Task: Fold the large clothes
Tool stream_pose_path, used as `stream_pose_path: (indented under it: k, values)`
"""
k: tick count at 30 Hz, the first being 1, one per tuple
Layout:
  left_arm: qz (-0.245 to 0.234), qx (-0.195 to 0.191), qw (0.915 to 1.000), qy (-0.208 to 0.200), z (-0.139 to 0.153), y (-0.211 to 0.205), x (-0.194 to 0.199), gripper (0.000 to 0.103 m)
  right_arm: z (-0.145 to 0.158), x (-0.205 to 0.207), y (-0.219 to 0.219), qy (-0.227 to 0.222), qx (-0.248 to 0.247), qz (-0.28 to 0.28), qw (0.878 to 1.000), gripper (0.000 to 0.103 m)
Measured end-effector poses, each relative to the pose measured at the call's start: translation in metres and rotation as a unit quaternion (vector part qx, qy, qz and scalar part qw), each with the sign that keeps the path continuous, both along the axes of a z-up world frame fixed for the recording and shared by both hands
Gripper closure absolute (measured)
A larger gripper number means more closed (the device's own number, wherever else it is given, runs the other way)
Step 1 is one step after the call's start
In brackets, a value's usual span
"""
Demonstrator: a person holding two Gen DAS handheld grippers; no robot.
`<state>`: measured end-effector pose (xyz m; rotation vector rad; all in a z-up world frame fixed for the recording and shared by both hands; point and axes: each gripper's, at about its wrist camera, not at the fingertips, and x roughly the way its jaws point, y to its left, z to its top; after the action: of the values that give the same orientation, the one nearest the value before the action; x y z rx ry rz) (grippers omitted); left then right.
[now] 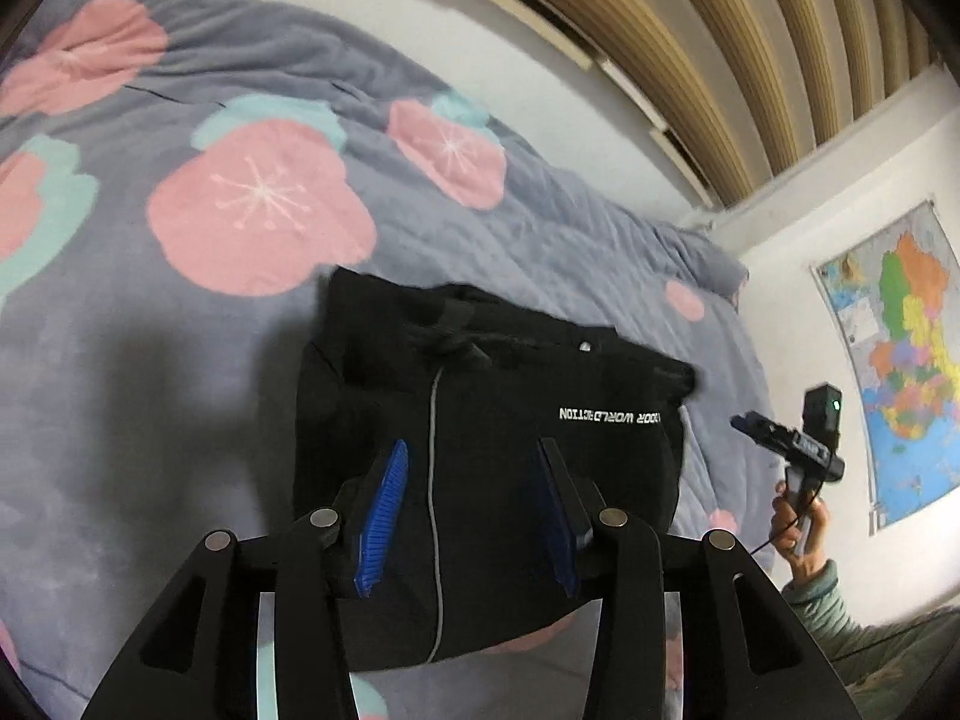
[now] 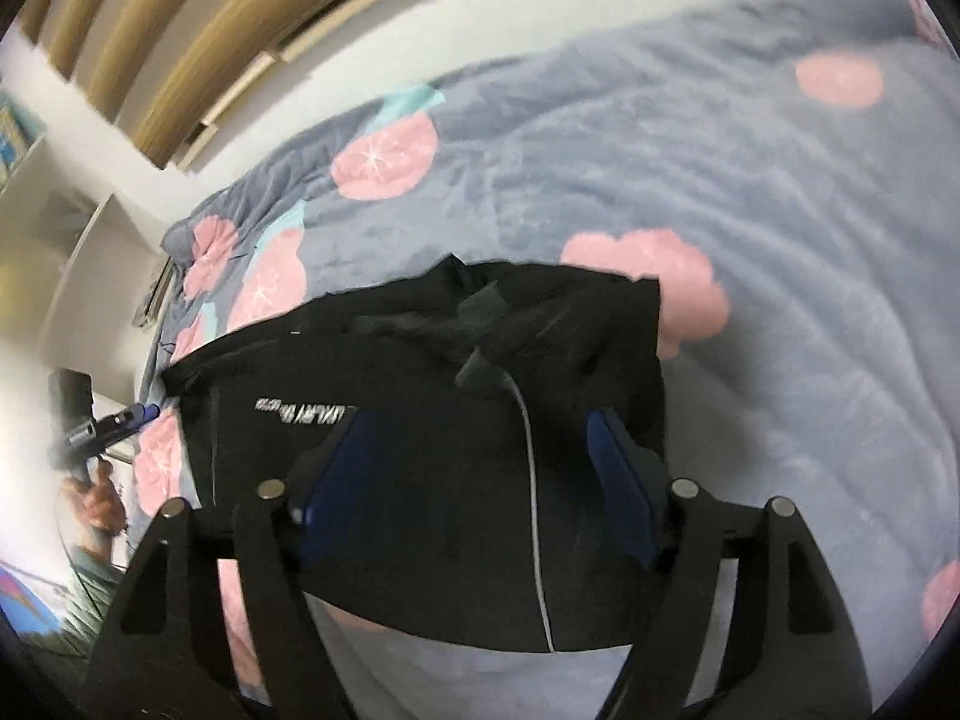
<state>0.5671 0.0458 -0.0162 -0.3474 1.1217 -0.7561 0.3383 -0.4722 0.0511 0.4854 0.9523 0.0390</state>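
Observation:
A black jacket [image 1: 492, 468] lies folded into a compact rectangle on the bed, its grey zip line running down the middle and white lettering on the chest. My left gripper [image 1: 474, 450] hovers above it, blue pads apart, nothing between them. In the right wrist view the same jacket [image 2: 420, 480] lies under my right gripper [image 2: 480, 420], whose jaws stand wide and empty. Each tool also shows in the other's view: the right gripper [image 1: 744, 421] at the bed's right side, the left gripper [image 2: 144, 411] at the left edge.
A grey blanket with pink flowers [image 1: 258, 204] covers the bed around the jacket. A hand and green sleeve [image 1: 804, 546] hold the right tool. A coloured map [image 1: 900, 372] hangs on the white wall; wooden slats [image 1: 750, 30] run above.

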Motion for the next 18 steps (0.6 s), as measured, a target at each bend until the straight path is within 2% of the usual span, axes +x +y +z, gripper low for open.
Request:
stream_pose_path:
  k: [1, 2, 3, 4, 5, 7, 10, 14, 18]
  values:
    - [0.005, -0.008, 0.9999, -0.003, 0.004, 0.007, -0.002, 0.058, 0.004, -0.003, 0.0, -0.007, -0.018, -0.005, 1.0, 0.026]
    - [0.017, -0.012, 0.9997, -0.012, 0.01, 0.013, -0.002, 0.053, 0.006, -0.003, 0.0, -0.01, -0.04, -0.008, 0.999, 0.021]
    - [0.026, -0.003, 0.9994, -0.022, 0.013, 0.016, -0.002, 0.049, 0.004, -0.001, 0.0, -0.008, -0.057, -0.007, 0.998, 0.018]
    - [0.035, 0.011, 0.9987, -0.035, 0.016, 0.017, -0.001, 0.039, 0.002, 0.002, 0.0, -0.006, -0.067, -0.007, 0.998, 0.018]
    - [0.04, 0.024, 0.9977, -0.05, 0.016, 0.012, 0.003, 0.037, -0.004, 0.007, 0.0, -0.002, -0.081, -0.006, 0.997, 0.018]
    - [0.044, 0.039, 0.9966, -0.058, 0.01, 0.003, 0.012, 0.036, -0.017, 0.02, 0.0, 0.002, -0.102, -0.004, 0.995, 0.018]
    - [0.049, 0.075, 0.9946, -0.051, -0.017, -0.015, 0.034, 0.037, -0.038, 0.04, -0.005, 0.006, -0.12, 0.0, 0.993, 0.018]
    - [0.046, 0.084, 0.9943, -0.048, -0.053, -0.029, 0.057, 0.037, -0.067, 0.066, -0.021, 0.02, -0.107, -0.001, 0.994, 0.018]
    - [0.053, 0.081, 0.9951, -0.019, -0.081, -0.025, 0.075, 0.037, -0.091, 0.087, -0.031, 0.036, -0.098, 0.013, 0.994, 0.018]
